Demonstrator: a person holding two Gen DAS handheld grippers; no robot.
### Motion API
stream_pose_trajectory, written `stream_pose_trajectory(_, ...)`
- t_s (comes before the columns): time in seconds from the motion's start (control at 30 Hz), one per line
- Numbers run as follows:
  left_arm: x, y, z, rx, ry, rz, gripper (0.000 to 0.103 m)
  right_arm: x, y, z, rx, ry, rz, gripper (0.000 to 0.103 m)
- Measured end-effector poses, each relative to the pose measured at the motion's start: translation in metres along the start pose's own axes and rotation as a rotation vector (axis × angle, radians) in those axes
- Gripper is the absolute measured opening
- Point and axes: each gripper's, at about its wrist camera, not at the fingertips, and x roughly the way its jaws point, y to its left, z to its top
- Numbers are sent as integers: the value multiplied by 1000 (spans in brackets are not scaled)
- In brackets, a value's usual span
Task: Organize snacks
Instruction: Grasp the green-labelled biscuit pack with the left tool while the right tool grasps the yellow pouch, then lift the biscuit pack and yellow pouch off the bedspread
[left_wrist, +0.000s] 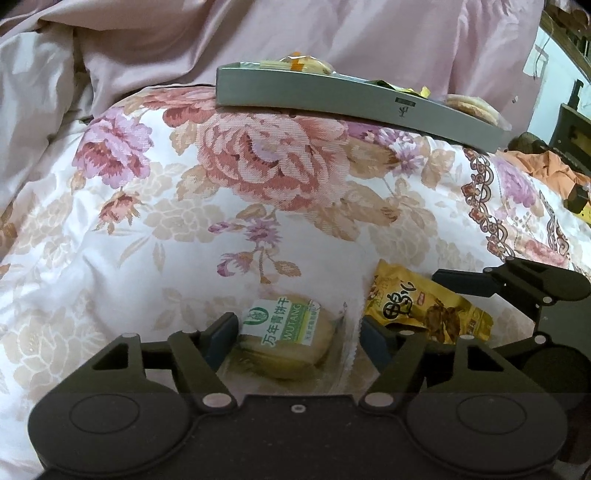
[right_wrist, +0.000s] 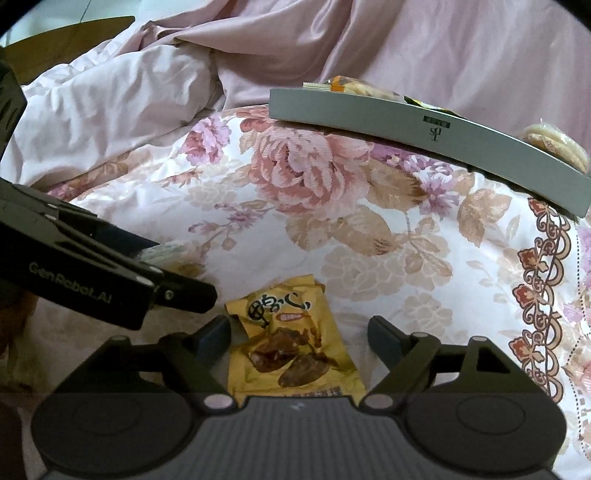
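Lying on the floral quilt (left_wrist: 258, 177), a clear-wrapped biscuit pack (left_wrist: 284, 339) with a green and white label is framed by the left gripper (left_wrist: 295, 336), whose jaws are spread on either side of it with no grip seen. Just to its right, a yellow snack packet (right_wrist: 291, 350) is bracketed by the right gripper (right_wrist: 299, 332), likewise held apart, its left finger (right_wrist: 214, 332) close to the packet's edge and the other finger clear of it. Farther back, a grey tray (right_wrist: 406, 125) is rested on the quilt, and round crackers (right_wrist: 557, 147) and other wrapped snacks are seen in it.
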Motion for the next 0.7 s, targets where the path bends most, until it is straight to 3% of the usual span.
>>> stream_pose_trajectory(0.2,-1,-6,-2,3,0,12,70,-1,3,-3,0,-19,10,72)
stream_pose_trajectory(0.37,-1,-7,-3,-8,-5,33,61,-3,6,-4,-8,-28,-1,57)
stream_pose_trajectory(0.7,-3,-10,-2,-12,-11,53,58,-8,17,-3,-57,-49,-43,51)
